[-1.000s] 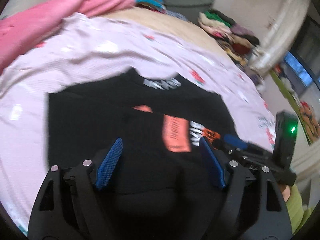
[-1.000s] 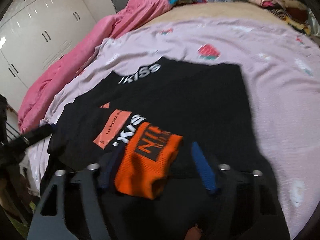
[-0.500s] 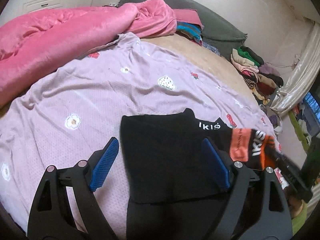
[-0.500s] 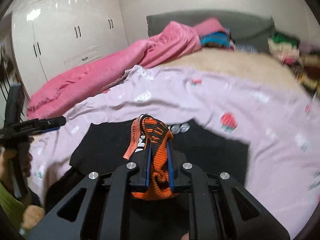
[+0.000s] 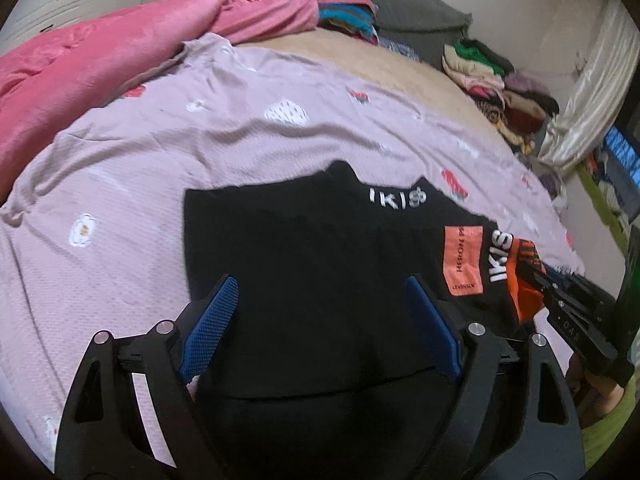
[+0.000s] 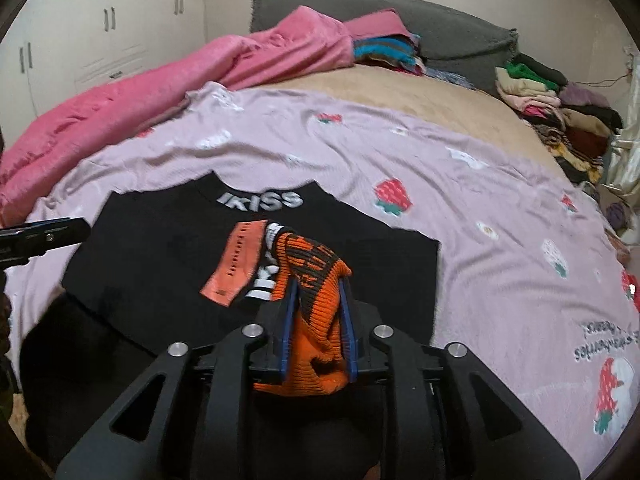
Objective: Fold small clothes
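- The right tongs, having just eased a little wider, pinch the orange cuff of the black sweater, lifting that sleeve above the garment.
- The left tongs stand wide with nothing between the pads, above the sweater's near half.
- The sweater lies flat on a lilac strawberry-print sheet on the bed.
- Beyond are a pink quilt at the left and piled clothes at the right.

Dim, warm indoor light, soft shadows. Strong fisheye bending and dark vignette at the corners of both views. Glossy white wardrobe doors catch faint glare. Slight blur on the lilac strawberry-print bedspread.
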Motion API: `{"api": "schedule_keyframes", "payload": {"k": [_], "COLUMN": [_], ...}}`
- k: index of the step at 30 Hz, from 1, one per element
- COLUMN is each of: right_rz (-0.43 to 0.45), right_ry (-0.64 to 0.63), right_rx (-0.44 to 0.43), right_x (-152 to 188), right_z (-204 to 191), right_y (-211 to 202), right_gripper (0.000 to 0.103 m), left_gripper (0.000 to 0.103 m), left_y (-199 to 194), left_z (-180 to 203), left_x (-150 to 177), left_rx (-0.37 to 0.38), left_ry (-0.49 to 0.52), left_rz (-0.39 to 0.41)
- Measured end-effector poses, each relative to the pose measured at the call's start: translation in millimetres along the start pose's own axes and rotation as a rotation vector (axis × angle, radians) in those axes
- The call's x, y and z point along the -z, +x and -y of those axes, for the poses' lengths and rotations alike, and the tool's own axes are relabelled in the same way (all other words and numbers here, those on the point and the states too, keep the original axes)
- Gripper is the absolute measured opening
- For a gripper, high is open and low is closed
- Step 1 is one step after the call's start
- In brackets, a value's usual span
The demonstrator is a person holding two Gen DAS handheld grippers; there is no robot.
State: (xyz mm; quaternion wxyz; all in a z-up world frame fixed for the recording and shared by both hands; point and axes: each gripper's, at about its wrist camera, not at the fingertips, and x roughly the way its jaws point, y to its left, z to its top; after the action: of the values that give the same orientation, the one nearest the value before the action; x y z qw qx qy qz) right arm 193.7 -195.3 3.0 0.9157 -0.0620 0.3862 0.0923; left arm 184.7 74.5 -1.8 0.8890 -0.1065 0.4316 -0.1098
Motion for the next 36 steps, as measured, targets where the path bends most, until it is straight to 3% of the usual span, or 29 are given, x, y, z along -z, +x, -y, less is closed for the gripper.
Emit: {"api": "schedule_keyframes", "payload": {"k": [3, 4, 8, 10, 11, 14, 18, 20, 25, 36], "right_rz": [-0.010, -0.013, -0.011, -0.010, -0.013, -0.035, -0.057, -0.073, -0.188, -0.142], "right_ry": [0.004, 0.008, 0.036, 0.037, 0.035, 0.026, 0.038, 0.045, 0.054, 0.099], "right_rx": [0.042, 0.050, 0.044, 0.017, -0.001, -0.087, -0.226, -0.240, -0.126, -0.136], "right_x": [6.6, 8.1, 14.3, 15.6, 15.8, 15.8, 12.8, 12.0, 27.3, 35.3], "right_z": [5.0, 7.6, 14.9, 12.6, 10.7, -0.7, -16.8, -20.1, -8.7, 2.9], "right_y": [2.8, 3.3, 0.5, -0.2, 0.8, 5.2, 12.7, 18.5, 42.6, 25.1], "right_gripper": [0.026, 0.033, 0.037, 0.037, 0.038, 0.042, 0.050, 0.056, 0.058, 0.061], "left_gripper": [0.078, 0.078, 0.078, 0.067, 0.057, 0.046, 0.033, 0.032, 0.032, 0.034], "left_y": [8.0, 9.4, 16.7, 21.9, 25.9, 36.8, 36.9, 35.9, 33.7, 29.9], "left_z": [7.2, 8.7, 11.7, 10.9, 7.6, -4.0, -22.4, -27.7, -28.4, -24.5], "left_x": [3.8, 4.6, 7.1, 9.6, 11.5, 17.8, 23.8, 24.6, 27.0, 28.3], "left_rx": [-0.006, -0.006, -0.007, -0.016, -0.023, -0.038, -0.040, -0.025, -0.020, -0.022], "left_ry": [0.029, 0.036, 0.051, 0.056, 0.049, 0.028, -0.014, -0.031, -0.024, -0.023], "left_rz": [-0.020, -0.023, -0.044, -0.066, -0.082, -0.135, -0.138, -0.141, -0.140, -0.133]}}
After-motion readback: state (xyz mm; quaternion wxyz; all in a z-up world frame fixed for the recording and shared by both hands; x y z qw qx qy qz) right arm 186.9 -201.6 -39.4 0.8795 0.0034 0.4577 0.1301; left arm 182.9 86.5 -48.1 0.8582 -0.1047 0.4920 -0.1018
